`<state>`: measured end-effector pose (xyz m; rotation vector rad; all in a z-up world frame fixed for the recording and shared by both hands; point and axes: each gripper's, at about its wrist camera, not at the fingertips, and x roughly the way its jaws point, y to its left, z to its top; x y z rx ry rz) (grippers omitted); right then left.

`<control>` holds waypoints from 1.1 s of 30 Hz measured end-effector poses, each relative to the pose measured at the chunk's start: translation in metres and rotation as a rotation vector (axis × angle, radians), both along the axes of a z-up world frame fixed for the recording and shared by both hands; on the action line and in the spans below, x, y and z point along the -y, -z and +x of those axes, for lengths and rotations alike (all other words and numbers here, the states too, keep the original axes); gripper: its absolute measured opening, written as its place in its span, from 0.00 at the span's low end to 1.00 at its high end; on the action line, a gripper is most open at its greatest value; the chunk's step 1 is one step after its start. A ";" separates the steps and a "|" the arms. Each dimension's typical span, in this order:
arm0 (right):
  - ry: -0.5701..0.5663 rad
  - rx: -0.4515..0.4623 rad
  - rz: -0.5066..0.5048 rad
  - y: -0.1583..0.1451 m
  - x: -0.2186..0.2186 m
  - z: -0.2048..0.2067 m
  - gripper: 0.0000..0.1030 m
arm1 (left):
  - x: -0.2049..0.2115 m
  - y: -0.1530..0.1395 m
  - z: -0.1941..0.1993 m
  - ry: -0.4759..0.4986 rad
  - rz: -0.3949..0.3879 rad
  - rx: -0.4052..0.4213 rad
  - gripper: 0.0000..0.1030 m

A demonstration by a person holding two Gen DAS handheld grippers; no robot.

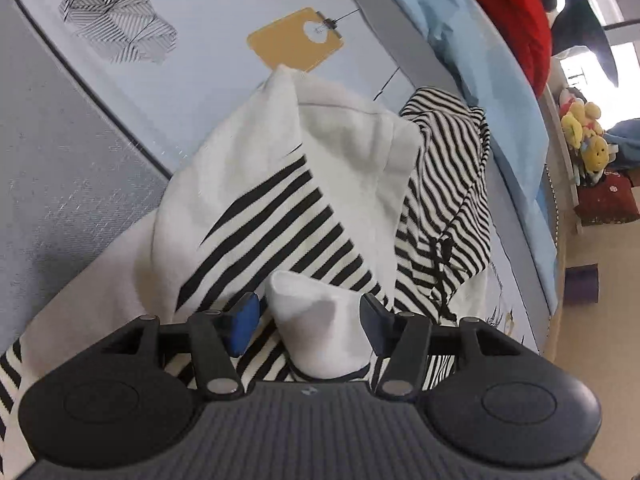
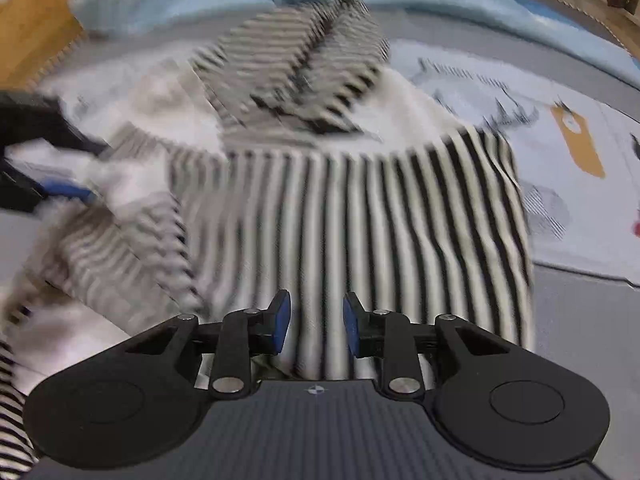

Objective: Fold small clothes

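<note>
While both spread, left tongs (image 1: 310, 322) and right tongs (image 2: 316, 322) around striped garment (image 2: 360, 216).

Bed cover (image 1: 192, 92) printed with line-drawn deer (image 1: 116, 20) and orange tag (image 1: 296, 40). Light blue blanket (image 1: 480, 60) along far edge; red cushion (image 1: 516, 12) beyond. Plush toys (image 1: 584, 136) beside bed.
</note>
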<state>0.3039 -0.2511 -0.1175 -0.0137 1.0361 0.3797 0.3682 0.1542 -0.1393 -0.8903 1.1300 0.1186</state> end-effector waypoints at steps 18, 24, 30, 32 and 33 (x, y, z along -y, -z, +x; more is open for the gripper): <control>-0.407 0.019 0.161 0.009 -0.099 -0.032 0.39 | 0.011 0.003 0.008 0.108 -0.067 -0.021 0.60; -0.523 -0.016 0.190 0.010 -0.115 -0.043 0.39 | 0.014 0.001 0.006 0.190 0.008 -0.049 0.62; -0.514 0.008 0.153 0.005 -0.118 -0.040 0.39 | 0.027 0.000 0.007 0.321 0.180 -0.039 0.03; -0.452 0.035 0.162 -0.005 -0.105 -0.033 0.39 | 0.036 -0.012 0.007 0.361 0.288 0.028 0.03; -0.412 0.052 0.168 -0.009 -0.096 -0.029 0.39 | 0.040 -0.022 0.006 0.377 0.316 0.083 0.03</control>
